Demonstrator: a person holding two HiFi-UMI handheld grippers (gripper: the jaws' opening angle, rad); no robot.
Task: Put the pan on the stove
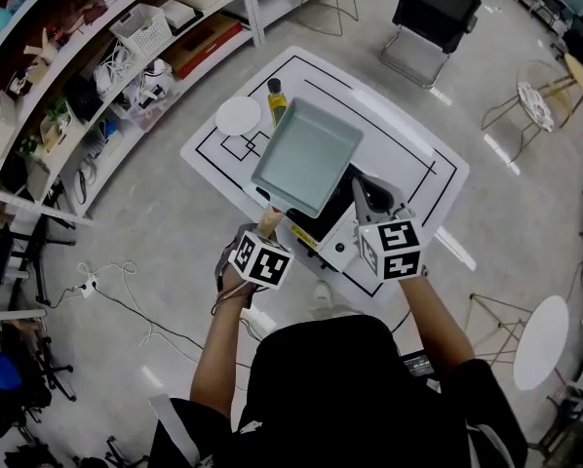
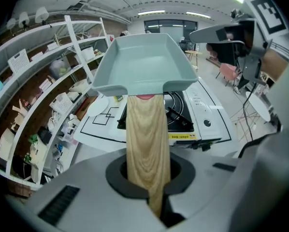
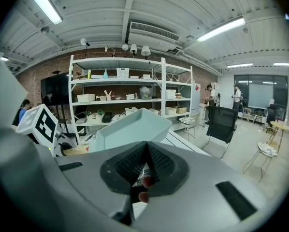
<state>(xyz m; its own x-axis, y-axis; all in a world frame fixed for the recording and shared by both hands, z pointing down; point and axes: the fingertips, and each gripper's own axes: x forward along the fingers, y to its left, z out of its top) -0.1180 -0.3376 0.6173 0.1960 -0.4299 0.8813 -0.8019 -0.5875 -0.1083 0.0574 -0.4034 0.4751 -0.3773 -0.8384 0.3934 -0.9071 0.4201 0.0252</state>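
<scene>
A pale teal square pan [image 1: 306, 154] with a wooden handle [image 1: 269, 220] hangs in the air over the black-and-white portable stove [image 1: 335, 239]. My left gripper [image 1: 268, 228] is shut on that handle. In the left gripper view the handle [image 2: 145, 144] runs up from between the jaws to the pan [image 2: 144, 64], with the stove's burner [image 2: 180, 111] below and beyond it. My right gripper [image 1: 363, 193] hovers over the stove's right side, just beside the pan. In the right gripper view its jaws [image 3: 144, 170] stand together with nothing held, and the pan [image 3: 132, 127] shows just left of them.
The white table [image 1: 408, 135] with black lines also carries a white plate [image 1: 238, 115] and a bottle of oil [image 1: 275, 100] at its far left. Loaded shelves [image 1: 97, 76] run along the left. A black chair [image 1: 433, 13] stands beyond the table.
</scene>
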